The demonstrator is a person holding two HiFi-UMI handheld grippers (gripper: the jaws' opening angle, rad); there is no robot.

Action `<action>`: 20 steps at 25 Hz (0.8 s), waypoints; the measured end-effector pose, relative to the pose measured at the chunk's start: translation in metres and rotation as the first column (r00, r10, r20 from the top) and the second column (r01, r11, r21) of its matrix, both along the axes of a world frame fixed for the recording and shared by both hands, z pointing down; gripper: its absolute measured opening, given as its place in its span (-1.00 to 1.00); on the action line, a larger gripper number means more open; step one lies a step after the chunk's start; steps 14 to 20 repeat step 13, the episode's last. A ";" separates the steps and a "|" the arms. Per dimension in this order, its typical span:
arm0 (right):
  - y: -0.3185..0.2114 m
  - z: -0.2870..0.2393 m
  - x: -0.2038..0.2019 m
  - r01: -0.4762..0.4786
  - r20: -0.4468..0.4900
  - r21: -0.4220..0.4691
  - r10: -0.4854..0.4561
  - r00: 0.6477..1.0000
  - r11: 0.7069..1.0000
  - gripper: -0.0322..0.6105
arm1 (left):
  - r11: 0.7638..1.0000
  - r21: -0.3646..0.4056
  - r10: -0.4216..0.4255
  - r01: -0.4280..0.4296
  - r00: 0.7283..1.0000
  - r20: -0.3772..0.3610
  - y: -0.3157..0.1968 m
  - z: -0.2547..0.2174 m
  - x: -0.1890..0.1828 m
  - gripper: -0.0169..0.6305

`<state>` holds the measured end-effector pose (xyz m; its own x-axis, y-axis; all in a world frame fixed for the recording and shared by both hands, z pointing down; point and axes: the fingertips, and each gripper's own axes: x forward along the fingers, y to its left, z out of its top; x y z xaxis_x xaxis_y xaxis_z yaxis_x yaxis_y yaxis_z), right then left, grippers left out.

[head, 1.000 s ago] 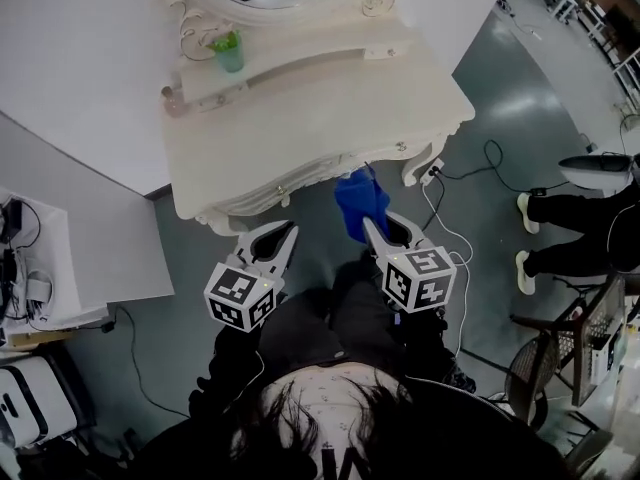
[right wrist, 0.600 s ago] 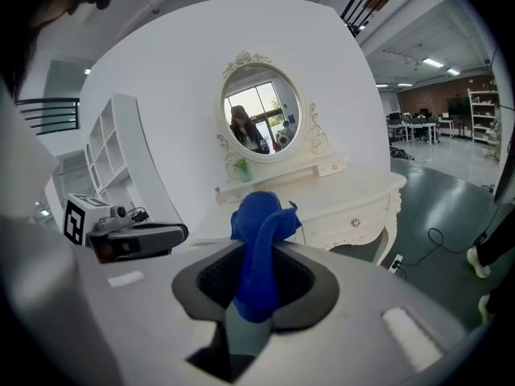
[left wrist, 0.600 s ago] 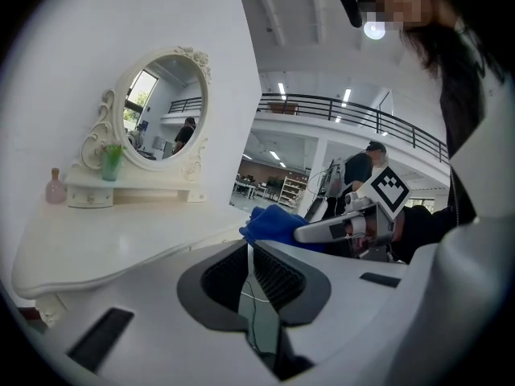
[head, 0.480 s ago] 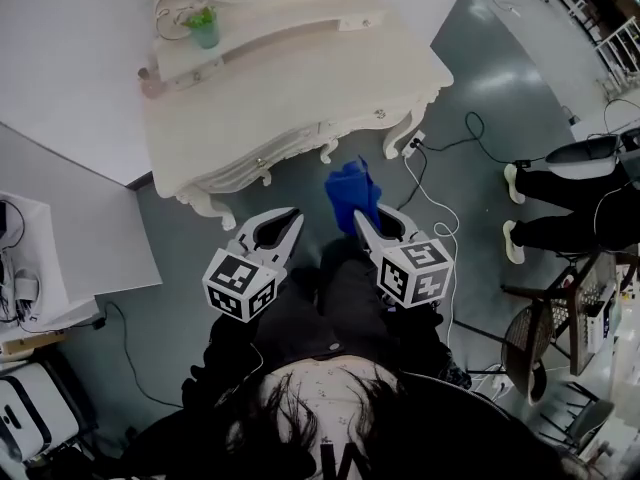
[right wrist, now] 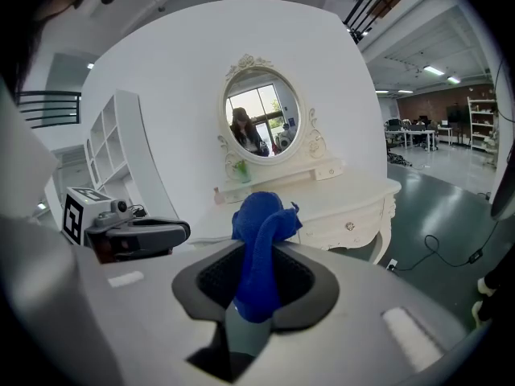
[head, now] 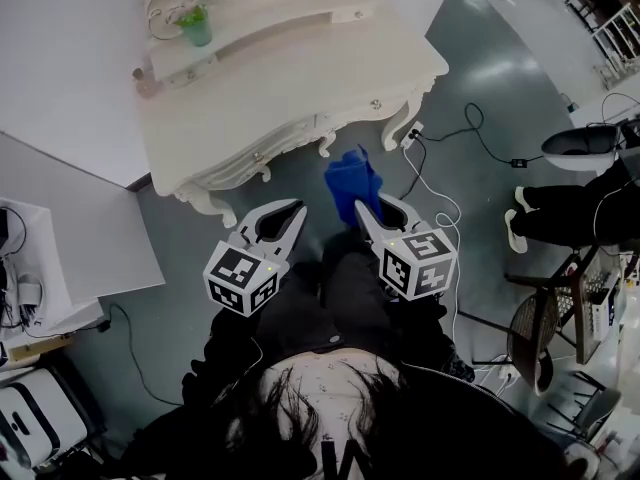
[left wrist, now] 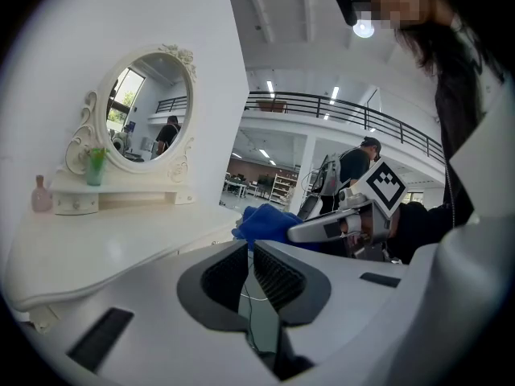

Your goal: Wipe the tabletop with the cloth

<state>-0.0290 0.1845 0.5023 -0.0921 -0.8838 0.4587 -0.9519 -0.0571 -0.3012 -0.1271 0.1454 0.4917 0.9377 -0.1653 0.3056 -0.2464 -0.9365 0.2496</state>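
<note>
Since a second ago the white worktop is sitting further up and left in the head view. The cloth, which was overlapping its near edge, is now showing just off that edge, over the grey floor. You are standing at the near right corner, short of the surface, so no wiping contact is happening yet.

The oval mirror is rising at the far side on a raised shelf. That is leaving the broad bare stretch in front of it as the part to wipe.

You are holding both tongs side by side, low and in front of you. The right tongs are clamping the blue cloth, with a bunch of it standing up beyond the tips. It looks as if you are keeping that loose end free so it can meet the surface first. The left tongs are closed on nothing and pointing towards the near edge, seemingly just riding along.

A small green cup is standing on the shelf at the far left, probably clear of any sweep.
</note>
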 end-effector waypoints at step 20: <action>0.006 -0.012 0.017 -0.030 -0.024 0.021 0.030 0.999 0.999 -0.63 | 1.000 0.022 -0.010 0.010 1.000 -0.010 -0.001 -0.007 -0.003 -0.94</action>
